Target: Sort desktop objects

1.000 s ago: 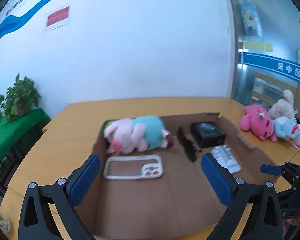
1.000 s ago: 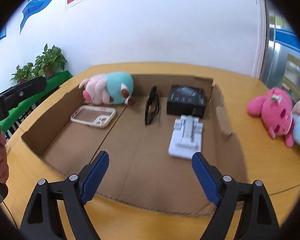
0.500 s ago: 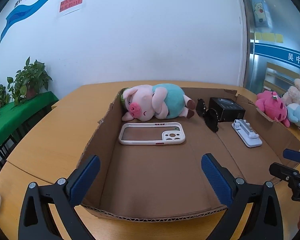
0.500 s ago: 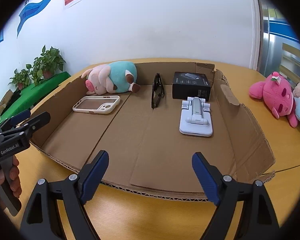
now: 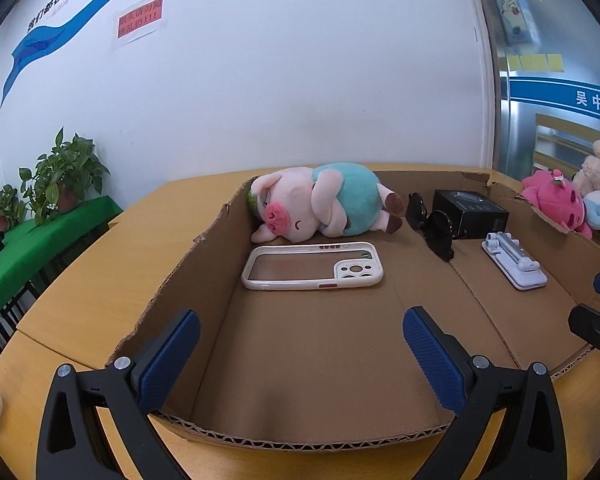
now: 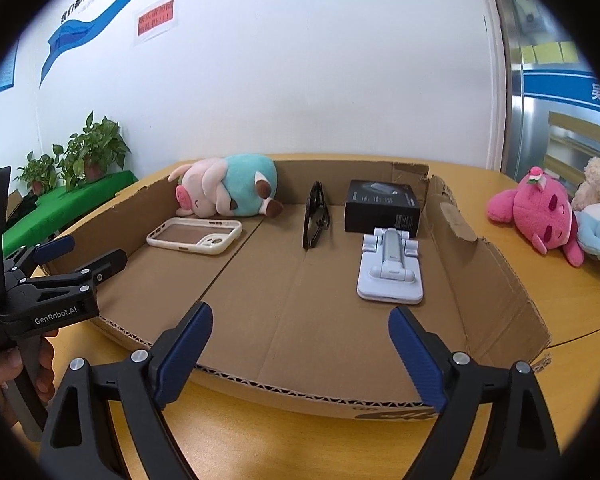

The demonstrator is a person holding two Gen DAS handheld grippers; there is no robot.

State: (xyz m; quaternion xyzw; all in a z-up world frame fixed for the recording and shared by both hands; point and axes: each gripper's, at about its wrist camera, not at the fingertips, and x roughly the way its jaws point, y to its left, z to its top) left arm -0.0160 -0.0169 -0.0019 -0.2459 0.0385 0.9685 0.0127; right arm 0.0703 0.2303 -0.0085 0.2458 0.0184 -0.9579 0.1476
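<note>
Cardboard tray (image 6: 496,280), shallow and open-topped, is lying on the wooden desk (image 6: 580,300) and is holding five items along its far half.

Change noted: both views are now sitting lower and closer to the tray's near edge than a second ago, with the items reading larger and sharper; the sorting is judged to be only starting, nothing lifted yet.

- Left tongs (image 5: 300,360): spread wide, nothing between the blue pads, hanging over the tray's near left corner.
- Right tongs (image 6: 300,354): jaws opening further, nothing between them, hanging over the tray's near edge toward the right.
- Plush pig (image 5: 320,208): lying on its side in the far left corner, long axis running along the far wall, snout pointing toward the left wall.
- Phone case (image 5: 312,266): white, lying flat just in front of the pig, long axis parallel to the far wall, camera cut-out at its right end.
- Sunglasses (image 6: 316,216): black, folded, standing on edge mid-tray, long axis running near to far.
- Black box (image 6: 382,206): sitting against the far wall toward the right corner.
- Phone stand (image 6: 390,268): white, folded flat, just in front of the box, long axis running near to far.
- Spare plush toys (image 6: 540,216): lying on the desk outside the tray's right wall.
</note>
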